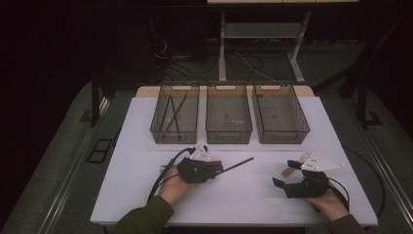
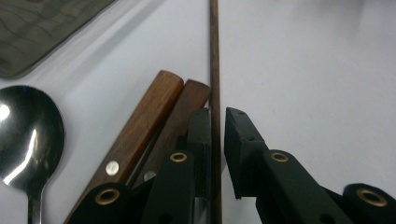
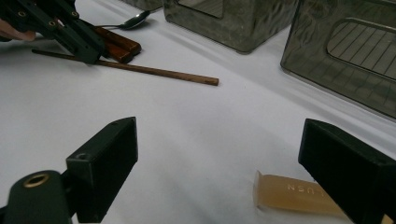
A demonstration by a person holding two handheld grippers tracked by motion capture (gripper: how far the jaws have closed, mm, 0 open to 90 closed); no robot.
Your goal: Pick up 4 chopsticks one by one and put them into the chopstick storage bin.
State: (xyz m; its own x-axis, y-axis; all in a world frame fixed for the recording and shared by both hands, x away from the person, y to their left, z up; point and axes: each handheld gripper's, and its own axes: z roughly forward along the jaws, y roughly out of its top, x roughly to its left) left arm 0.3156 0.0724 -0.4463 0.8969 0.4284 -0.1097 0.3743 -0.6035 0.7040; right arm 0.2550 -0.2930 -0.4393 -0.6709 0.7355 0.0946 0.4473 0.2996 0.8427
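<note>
My left gripper point(image 1: 214, 171) sits low in the middle of the high view, on the white worktop point(image 1: 146, 195). Its jaws are closed on a thin brown chopstick point(image 1: 238, 163). In the left gripper view the chopstick point(image 2: 215, 70) runs straight up the middle of the frame, squeezed between my two black jaws. The far end of the stick points toward the upper right in the high view and lies on the worktop.

Just left of my jaws in the left gripper view are two wooden handles point(image 2: 154, 116), side by side and touching. A shiny spoon point(image 2: 28, 130) lies at the left edge of that frame, near the handles.

My right gripper point(image 1: 285, 176) is at the lower right of the high view. Its jaws are wide apart and hold nothing. In the right gripper view a pale tan piece point(image 3: 289, 192) lies on the worktop at the bottom of the frame, between my jaws and close to the right one. I cannot tell what it is.

Three see-through bins stand in a row at the top of the worktop. The left bin point(image 1: 157, 127) has some thin sticks point(image 1: 173, 113) in it. The middle bin point(image 1: 229, 134) and the right bin point(image 1: 285, 136) stand beside it.
</note>
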